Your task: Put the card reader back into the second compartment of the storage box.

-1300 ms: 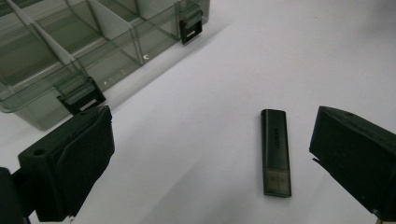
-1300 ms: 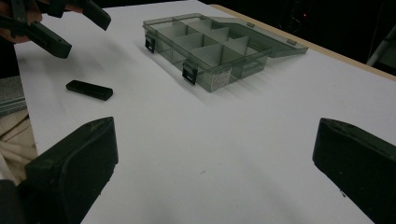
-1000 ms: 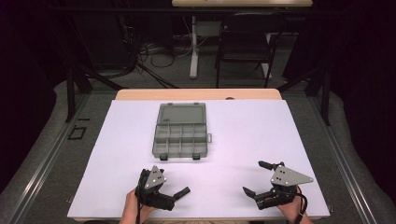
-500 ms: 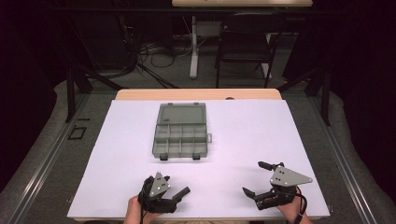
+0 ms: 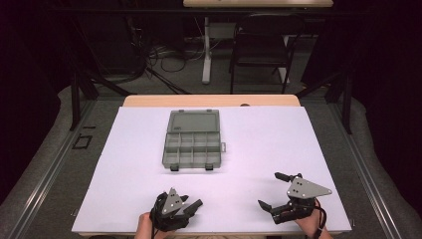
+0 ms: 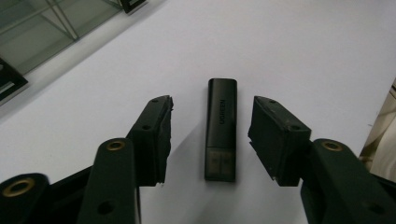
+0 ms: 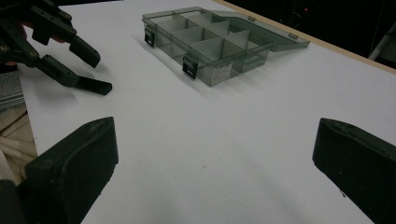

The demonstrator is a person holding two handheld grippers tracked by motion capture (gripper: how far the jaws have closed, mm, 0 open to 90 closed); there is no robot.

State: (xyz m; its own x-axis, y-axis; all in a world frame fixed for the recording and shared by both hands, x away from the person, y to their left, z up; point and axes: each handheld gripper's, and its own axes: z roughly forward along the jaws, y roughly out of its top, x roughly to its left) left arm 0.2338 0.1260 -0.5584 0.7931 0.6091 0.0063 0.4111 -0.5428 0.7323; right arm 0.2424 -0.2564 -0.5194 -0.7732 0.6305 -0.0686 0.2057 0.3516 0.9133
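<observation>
Two grippers sit at the near edge of the white table (image 5: 298,139). The left gripper (image 6: 210,135) has its jaws spread narrowly, one on each side of a black stick (image 6: 221,128) lying flat on the table. Neither jaw touches it. The stick's long axis runs straight away from the gripper, in line with the jaws, so they face its long sides; closing them would probably pinch it across its width. In the high view the stick lies at the near left, under the left gripper (image 5: 186,208). The right gripper (image 5: 272,193), at the near right, is spread wide with nothing between its jaws, and is well apart from the stick. An open, empty divided box (image 5: 191,144) sits farther off, left of centre, nearer the left gripper.
</observation>
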